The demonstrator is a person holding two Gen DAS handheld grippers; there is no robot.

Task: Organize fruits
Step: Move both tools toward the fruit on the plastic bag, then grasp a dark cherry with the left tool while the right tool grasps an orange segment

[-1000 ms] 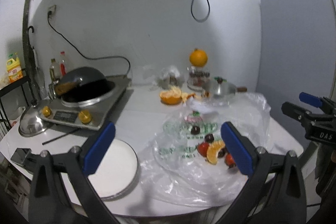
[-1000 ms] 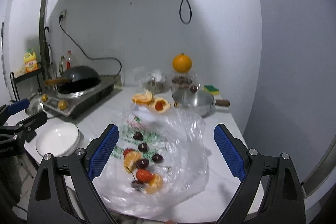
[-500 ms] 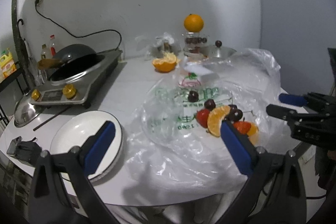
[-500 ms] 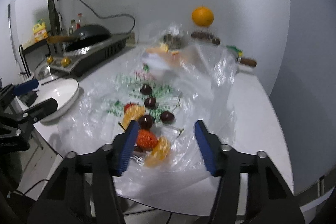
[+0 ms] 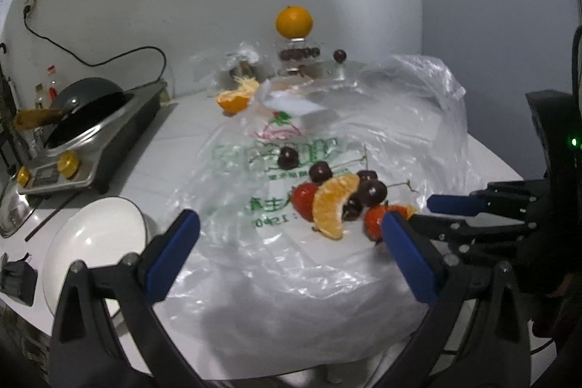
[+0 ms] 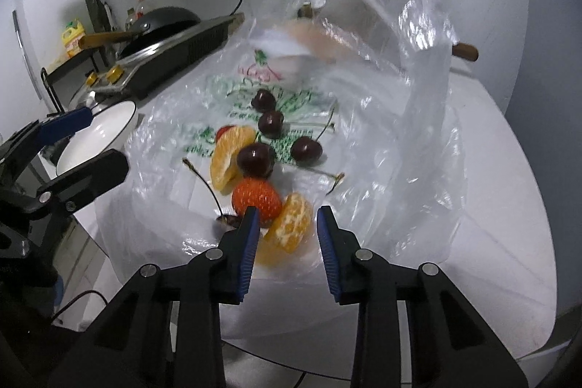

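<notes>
Right wrist view showed the task barely begun: all the loose fruit lay in a heap on the crumpled clear plastic bag with green print [image 6: 291, 104], spread over the white round surface [image 6: 509, 206], and the white shallow bowl [image 6: 105, 130] at the left edge held nothing that could be seen. The right tool [image 6: 287, 224] had just been closing, its blue-padded jaws narrowed to a small gap around the near peeled orange segment [image 6: 291, 224]; the segment sat between them, but the pads did not appear to press on it yet, so nothing looked gripped. Just beyond it lay a red strawberry [image 6: 256, 199], then a dark cherry [image 6: 254, 159] resting against a larger orange segment [image 6: 229, 159], with more cherries farther off on the bag. In the left wrist view the left tool [image 5: 291, 242] hung with its jaws wide apart and nothing between them, low over the near part of the bag, the bowl [image 5: 91, 253] just to its left. Judging from this, the first pick was only being lined up; every piece remained to be lifted off the plastic and sorted, presumably into the bowl. A whole orange [image 5: 294, 21] sat on a glass stand at the far side, and a dark wok on a steel cooker [image 5: 91, 119] stood far left, neither involved so far.
</notes>
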